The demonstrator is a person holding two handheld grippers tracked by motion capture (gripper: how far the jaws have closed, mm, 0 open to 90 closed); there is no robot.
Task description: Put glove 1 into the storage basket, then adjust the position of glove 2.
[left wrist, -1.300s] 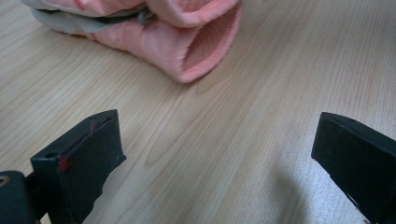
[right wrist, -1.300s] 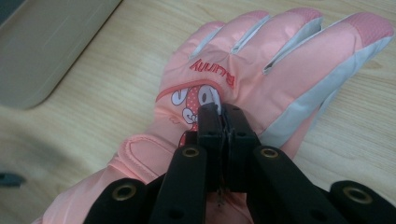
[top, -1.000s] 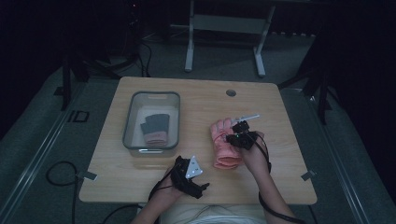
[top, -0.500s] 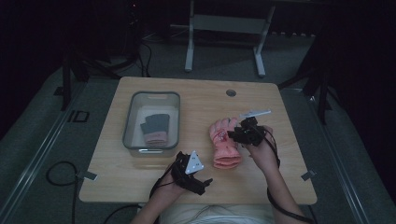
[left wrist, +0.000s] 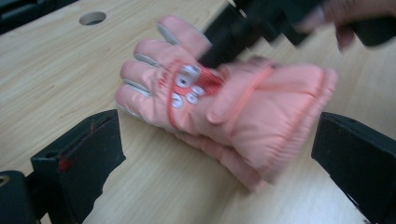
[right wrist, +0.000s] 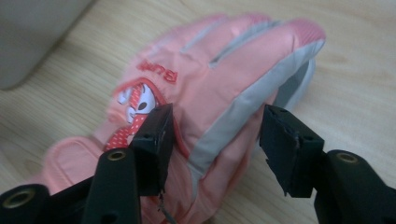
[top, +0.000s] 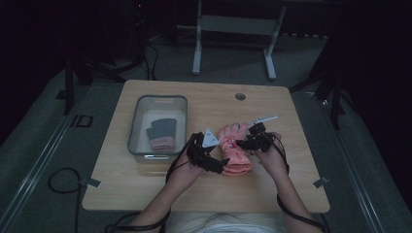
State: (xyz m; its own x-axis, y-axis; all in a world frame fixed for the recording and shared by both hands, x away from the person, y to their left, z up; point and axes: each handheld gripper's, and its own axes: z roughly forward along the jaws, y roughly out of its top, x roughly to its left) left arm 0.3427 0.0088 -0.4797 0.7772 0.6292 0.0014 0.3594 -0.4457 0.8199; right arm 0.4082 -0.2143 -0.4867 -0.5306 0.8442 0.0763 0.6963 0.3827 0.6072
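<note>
We find the pink glove (top: 234,150) lying flat on the counter (top: 291,126), at about three o'clock from the clear bin (top: 180,104). It looks padded, soft and light, likely to sag and fold when lifted. The right gripper (right wrist: 212,140) has just been opening; its jaws straddle the glove's side edge without pressing. The left gripper (left wrist: 210,163) stands wide open around the cuff. We would pinch the ribbed cuff or the thick side seam, where the fabric bunches.

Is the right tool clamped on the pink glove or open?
Open. The right tool has just been opening; its jaws straddle the pink glove with a visible gap at one jaw. The glove lies on the table.
</note>
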